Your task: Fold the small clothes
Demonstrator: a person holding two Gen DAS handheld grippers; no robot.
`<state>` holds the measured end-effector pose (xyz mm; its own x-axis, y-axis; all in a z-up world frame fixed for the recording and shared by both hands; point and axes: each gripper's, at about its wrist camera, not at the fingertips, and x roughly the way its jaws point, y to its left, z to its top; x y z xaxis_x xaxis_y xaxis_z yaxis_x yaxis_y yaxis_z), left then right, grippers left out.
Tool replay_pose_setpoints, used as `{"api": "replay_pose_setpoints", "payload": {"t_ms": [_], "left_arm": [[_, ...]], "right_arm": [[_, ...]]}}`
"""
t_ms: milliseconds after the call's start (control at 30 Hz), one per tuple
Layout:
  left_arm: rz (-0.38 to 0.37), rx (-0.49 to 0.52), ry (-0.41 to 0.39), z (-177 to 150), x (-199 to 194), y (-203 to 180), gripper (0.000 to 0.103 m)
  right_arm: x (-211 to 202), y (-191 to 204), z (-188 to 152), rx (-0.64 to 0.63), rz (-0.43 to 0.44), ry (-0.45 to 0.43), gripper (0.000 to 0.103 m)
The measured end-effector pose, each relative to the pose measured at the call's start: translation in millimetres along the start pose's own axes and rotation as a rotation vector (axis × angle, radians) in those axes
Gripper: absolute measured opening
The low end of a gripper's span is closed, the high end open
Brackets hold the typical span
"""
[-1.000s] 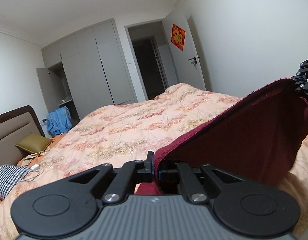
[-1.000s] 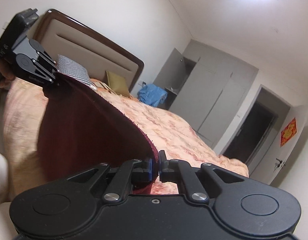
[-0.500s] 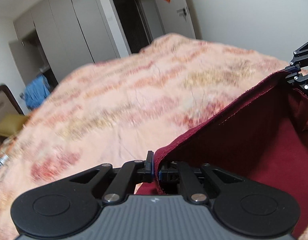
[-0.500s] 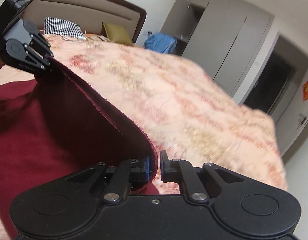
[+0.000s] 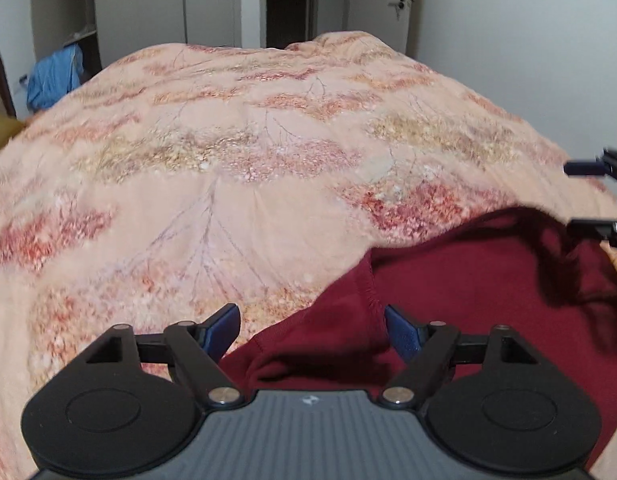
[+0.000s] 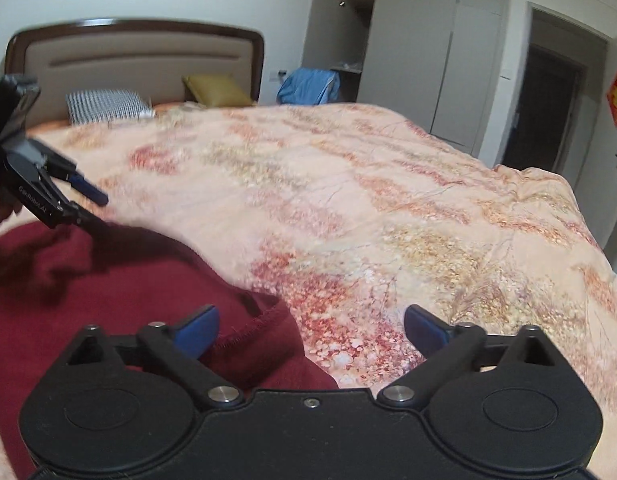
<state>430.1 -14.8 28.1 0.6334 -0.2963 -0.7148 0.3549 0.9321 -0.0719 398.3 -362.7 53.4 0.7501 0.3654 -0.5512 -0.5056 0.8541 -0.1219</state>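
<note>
Reading "GenRobot.AI" (perhaps), left gripper [image 6: 90, 210] just opened over garment [image 6: 120, 284].

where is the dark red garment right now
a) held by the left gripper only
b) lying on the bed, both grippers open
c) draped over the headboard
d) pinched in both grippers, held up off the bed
b: the dark red garment lies on the floral bedspread, and the left gripper and right gripper have just been opening, their blue pads now spread wide, pressing on nothing.

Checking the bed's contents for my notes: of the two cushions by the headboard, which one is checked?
The black-and-white one, left of the plain olive cushion in the right wrist view.
</note>
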Motion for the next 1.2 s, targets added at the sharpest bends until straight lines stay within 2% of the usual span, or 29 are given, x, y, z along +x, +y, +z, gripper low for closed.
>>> {"api": "replay_pose_setpoints", "payload": {"t_ms": [67, 133, 233, 333, 433, 600, 767, 867, 967, 1033, 1200], "left_arm": [[-0.027, -0.055, -0.008, -0.8, -8.1, 8.2, 0.090], [-0.031, -0.101, -0.031, -4.7, -18.0, 14.3, 0.092], [-0.026, -0.101, -0.043, -16.4, -26.6, 15.5, 0.097], [0.016, -0.043, -0.016, -36.0, -22.7, 9.6, 0.098], [0.061, -0.003, -0.002, -55.2, -11.7, 2.8, 0.098], [0.127, -0.041, -0.098, -65.3, -4.4, -1.6, 0.098], [0.212, -0.137, -0.119, -52.9, 7.7, 16.0, 0.098], [0.248, -0.267, -0.131, -50.0, 10.5, 42.8, 0.098], [0.169, -0.448, -0.140, -53.6, 8.3, 73.5, 0.098], [0.121, -0.511, -0.149, -57.5, 5.8, 82.9, 0.099], [0.023, -0.557, -0.199, -62.5, -12.0, 86.1, 0.103]], "right_arm": [[-8.3, -3.2, 0.5, 0.028, -0.005, -0.016, 0.102], [-17.2, -2.4, -1.5, 0.050, -0.002, -0.020, 0.102], [-29.8, 10.6, -13.4, 0.025, 0.038, -0.011, 0.102], [-32.9, 32.4, -34.6, -0.052, 0.064, 0.046, 0.102], [-26.6, 52.4, -59.2, -0.138, 0.043, 0.100, 0.102], [-20.6, 58.1, -83.5, -0.136, -0.014, 0.051, 0.102], [-17.7, 31.4, -78.3, -0.014, -0.179, -0.036, 0.102], [-15.5, -0.5, -77.1, 0.176, -0.315, -0.062, 0.102], [-15.7, -32.0, -83.5, 0.386, -0.378, -0.059, 0.102], [-16.2, -44.8, -89.3, 0.465, -0.396, -0.042, 0.102], [-25.3, -44.2, -98.9, 0.470, -0.430, -0.031, 0.102]]}}
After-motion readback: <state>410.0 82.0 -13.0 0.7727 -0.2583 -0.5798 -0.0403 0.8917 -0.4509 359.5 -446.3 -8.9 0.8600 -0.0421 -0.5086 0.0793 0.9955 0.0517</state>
